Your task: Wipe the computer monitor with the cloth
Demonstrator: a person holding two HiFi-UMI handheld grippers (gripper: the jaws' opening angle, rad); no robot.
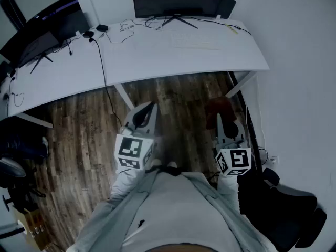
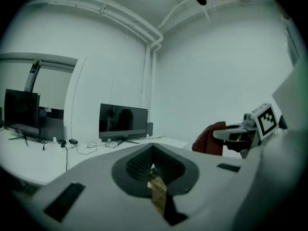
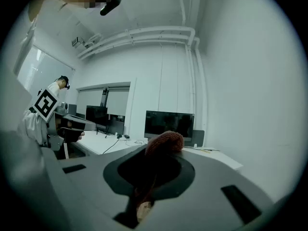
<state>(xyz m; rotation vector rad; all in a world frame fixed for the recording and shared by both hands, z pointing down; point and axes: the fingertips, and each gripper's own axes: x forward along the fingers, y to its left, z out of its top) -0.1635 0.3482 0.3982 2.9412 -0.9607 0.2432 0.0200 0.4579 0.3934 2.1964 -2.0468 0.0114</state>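
Observation:
The computer monitor [image 1: 178, 5] stands dark at the back of the white desk [image 1: 157, 54]; it also shows far ahead in the left gripper view as the monitor [image 2: 123, 122] and in the right gripper view as the monitor [image 3: 169, 124]. I stand well back from the desk, both grippers over the wood floor. My right gripper [image 1: 222, 121] is shut on a dark red cloth [image 1: 220, 108], which bulges above its jaws as the cloth [image 3: 164, 142]. My left gripper [image 1: 148, 108] is shut with nothing in it, its jaws [image 2: 152, 166] meeting in a point.
A second monitor [image 1: 37, 43] stands on the desk's left part. Black cables [image 1: 104, 62] trail over the desk and down to the floor. A black chair [image 1: 286, 206] is close at my right. A white wall [image 1: 304, 62] runs along the right side.

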